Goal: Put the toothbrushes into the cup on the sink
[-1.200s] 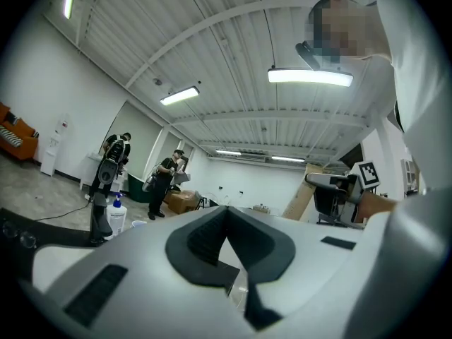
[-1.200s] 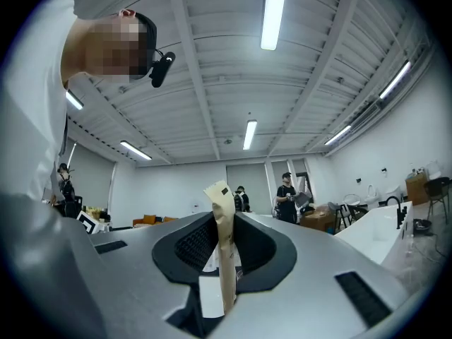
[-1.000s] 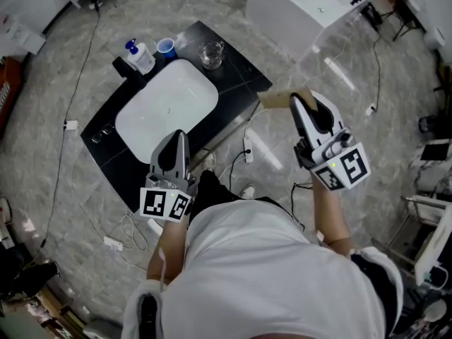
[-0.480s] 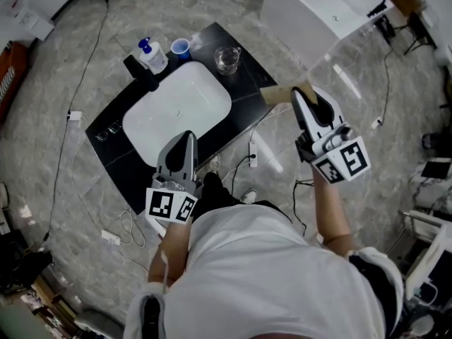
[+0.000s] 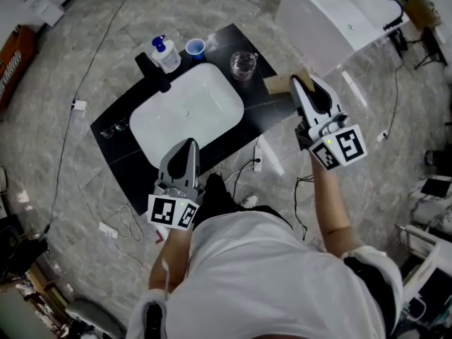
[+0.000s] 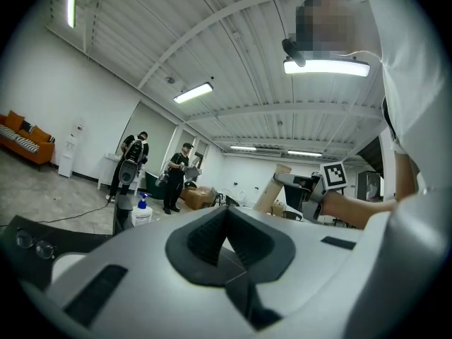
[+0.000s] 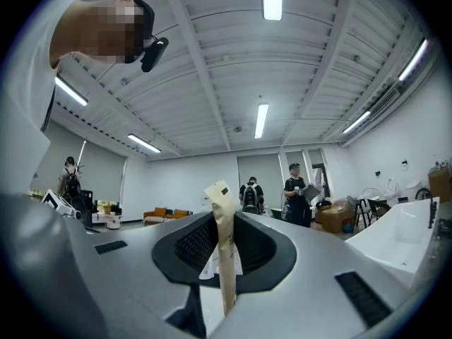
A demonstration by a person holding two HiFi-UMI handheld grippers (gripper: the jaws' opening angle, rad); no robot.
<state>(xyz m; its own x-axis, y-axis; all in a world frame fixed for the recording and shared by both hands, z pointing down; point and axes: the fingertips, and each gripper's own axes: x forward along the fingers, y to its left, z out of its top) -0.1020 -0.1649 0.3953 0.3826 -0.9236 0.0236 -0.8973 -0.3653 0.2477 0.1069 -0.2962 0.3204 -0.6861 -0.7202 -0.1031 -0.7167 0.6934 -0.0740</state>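
Note:
A white sink (image 5: 187, 111) is set in a black counter (image 5: 265, 111) on the floor. At its far edge stand a blue cup (image 5: 195, 46) and a clear glass cup (image 5: 242, 63). My right gripper (image 5: 300, 85) hangs over the counter's right corner, shut on a tan paper toothbrush packet (image 5: 279, 85). The packet (image 7: 224, 246) stands upright between the pads of that gripper (image 7: 224, 221). My left gripper (image 5: 187, 143) hovers at the sink's near edge. Its jaws (image 6: 226, 210) meet with nothing between them.
A soap bottle (image 5: 166, 54) and a black faucet (image 5: 152, 73) stand at the sink's far left. A white tub (image 5: 339, 13) lies beyond to the right. Cables and a power strip (image 5: 267, 154) lie on the stone floor by the counter. Several people stand far off (image 7: 296, 189).
In the head view the sink and counter have drifted right and slightly down. Both grippers keep their stance; the right one still holds the packet over the counter's right corner.

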